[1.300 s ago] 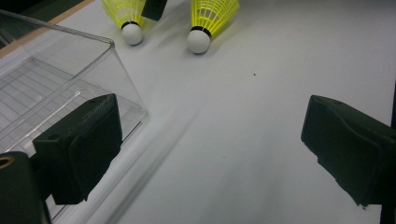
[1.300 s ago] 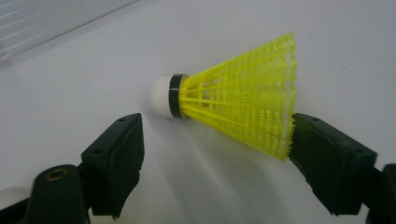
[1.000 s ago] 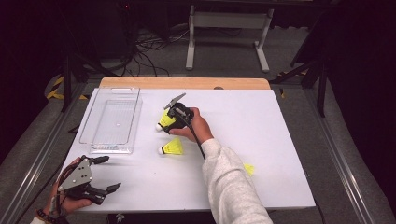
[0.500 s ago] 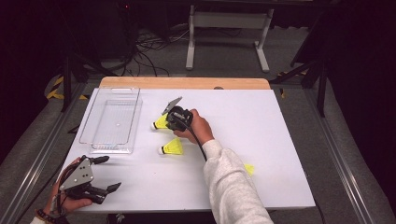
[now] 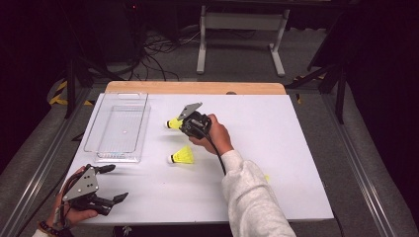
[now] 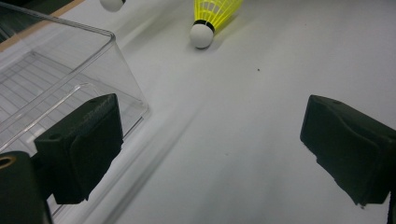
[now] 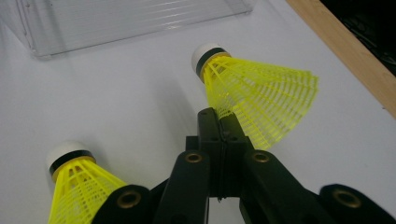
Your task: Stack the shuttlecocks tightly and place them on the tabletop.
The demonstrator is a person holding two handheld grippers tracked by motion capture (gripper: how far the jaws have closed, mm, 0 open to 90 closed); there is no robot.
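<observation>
Since the earlier frame the right gripper [image 5: 184,122] has carried the far shuttlecock [image 7: 254,95] (pinched by its skirt between closed fingers) left toward the clear tray [image 5: 117,129], cork leading.

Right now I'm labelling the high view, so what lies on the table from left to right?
Left gripper → clear plastic tray → loose yellow shuttlecock → right gripper, shut on a second shuttlecock → small yellow scrap.
</observation>
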